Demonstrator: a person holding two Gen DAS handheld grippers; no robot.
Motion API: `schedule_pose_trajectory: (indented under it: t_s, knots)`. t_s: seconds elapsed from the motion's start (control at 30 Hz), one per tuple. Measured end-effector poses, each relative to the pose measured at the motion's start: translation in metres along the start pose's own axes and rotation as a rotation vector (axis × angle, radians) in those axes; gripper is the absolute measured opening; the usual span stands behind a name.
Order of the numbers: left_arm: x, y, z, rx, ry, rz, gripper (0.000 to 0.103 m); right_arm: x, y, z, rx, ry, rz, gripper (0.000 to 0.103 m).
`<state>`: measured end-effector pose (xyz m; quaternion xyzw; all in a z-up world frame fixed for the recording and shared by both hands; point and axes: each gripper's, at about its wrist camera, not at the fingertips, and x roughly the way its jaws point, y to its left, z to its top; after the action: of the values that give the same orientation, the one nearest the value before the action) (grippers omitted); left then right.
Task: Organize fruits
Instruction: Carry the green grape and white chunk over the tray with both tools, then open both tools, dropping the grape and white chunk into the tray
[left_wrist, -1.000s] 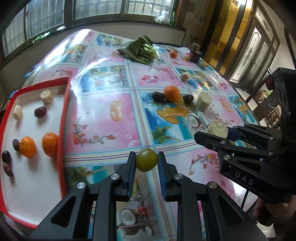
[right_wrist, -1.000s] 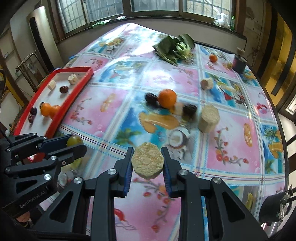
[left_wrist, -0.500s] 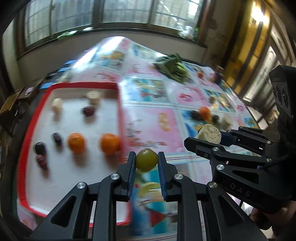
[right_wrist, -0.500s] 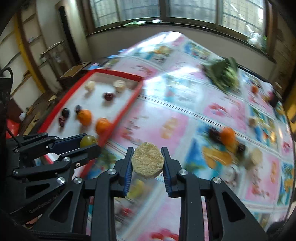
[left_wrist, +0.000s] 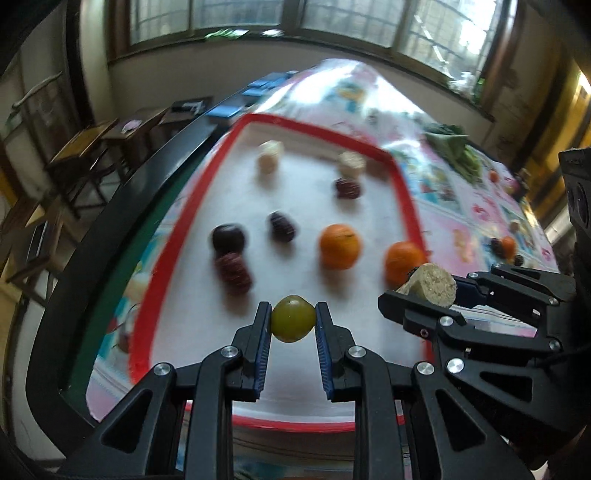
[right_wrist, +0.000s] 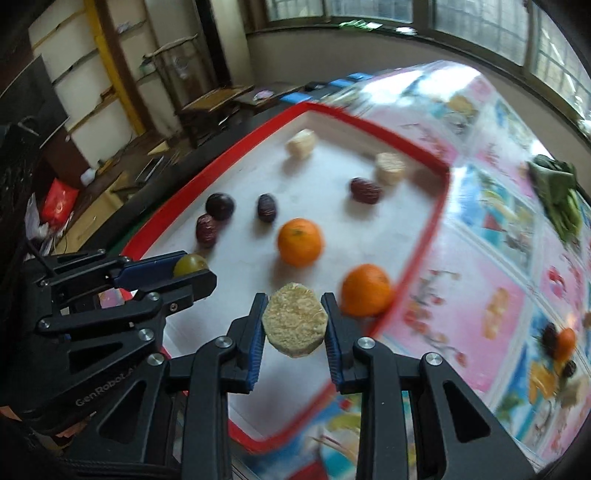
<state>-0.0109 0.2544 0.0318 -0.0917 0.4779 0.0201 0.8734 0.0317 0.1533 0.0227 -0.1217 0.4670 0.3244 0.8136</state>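
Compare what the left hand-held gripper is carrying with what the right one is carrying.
The left hand-held gripper pinches a green fruit: round, smooth and glossy. The right hand-held gripper pinches a pale cut chunk: beige, rough and fibrous on its flat face, with angled edges, and it fills a wider gap between the fingers. Both are held clear above the red-rimmed tray.

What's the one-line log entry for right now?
left gripper: green fruit | right gripper: pale chunk | both over red tray
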Motion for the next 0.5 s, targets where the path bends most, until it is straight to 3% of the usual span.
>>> schedule_pose_trajectory:
  t_s: [0.43, 0.5]
  knots:
    - [0.021, 0.016, -0.001, -0.008, 0.035, 0.049, 0.023, 0.036, 0.01, 0.003, -0.012, 0.072, -0.013, 0.031]
    - [0.02, 0.017, -0.001, -0.01, 0.038, 0.051, 0.024, 0.035, 0.012, 0.004, -0.016, 0.07, -0.026, 0.037]
